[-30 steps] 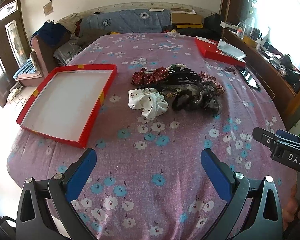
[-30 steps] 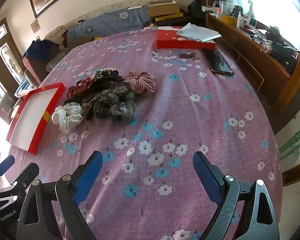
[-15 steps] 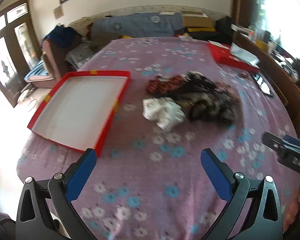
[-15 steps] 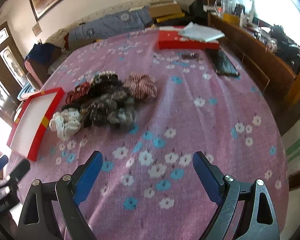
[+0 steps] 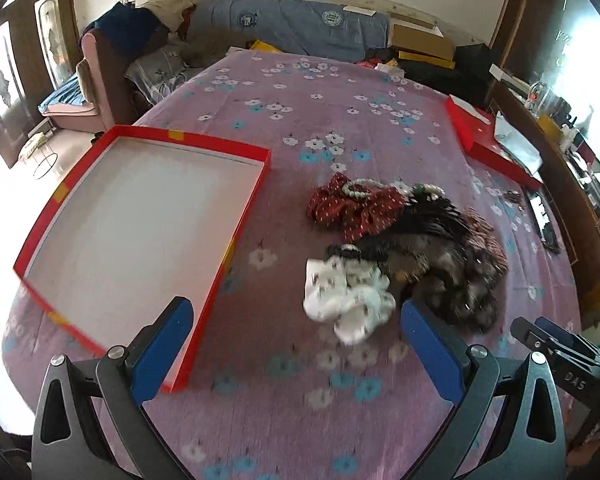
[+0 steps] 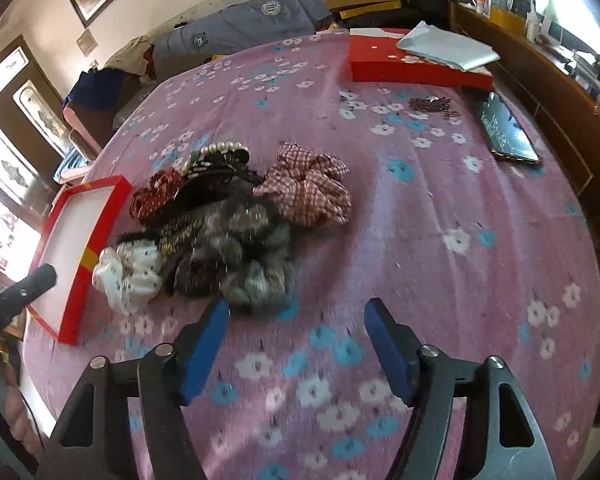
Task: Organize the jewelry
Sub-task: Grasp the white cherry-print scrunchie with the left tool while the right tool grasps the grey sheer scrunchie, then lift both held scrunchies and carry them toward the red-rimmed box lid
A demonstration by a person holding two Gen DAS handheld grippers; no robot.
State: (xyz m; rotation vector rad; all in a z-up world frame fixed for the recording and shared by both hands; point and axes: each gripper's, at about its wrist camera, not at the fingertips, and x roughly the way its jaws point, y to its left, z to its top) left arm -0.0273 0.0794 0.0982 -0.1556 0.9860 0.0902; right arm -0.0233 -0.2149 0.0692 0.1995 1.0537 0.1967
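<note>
**Both grippers open above a heap of hair accessories**

Nearby, on a table under a purple cloth printed with white and blue flowers, lies a tangled heap of scrunchies, clips and bead strings. A white spotted fabric scrunchie sits at the heap's near edge, a dark red dotted scrunchie farther back, and a red-and-white checked scrunchie on the heap's right side. A shallow red cardboard tray with a white floor lies left of the heap, apart from it. The left gripper hovers with blue-padded fingers spread wide, gripping nothing. The right gripper likewise hangs open and empty just short of the heap. A closed red box and a dark phone rest farther off.
</note>
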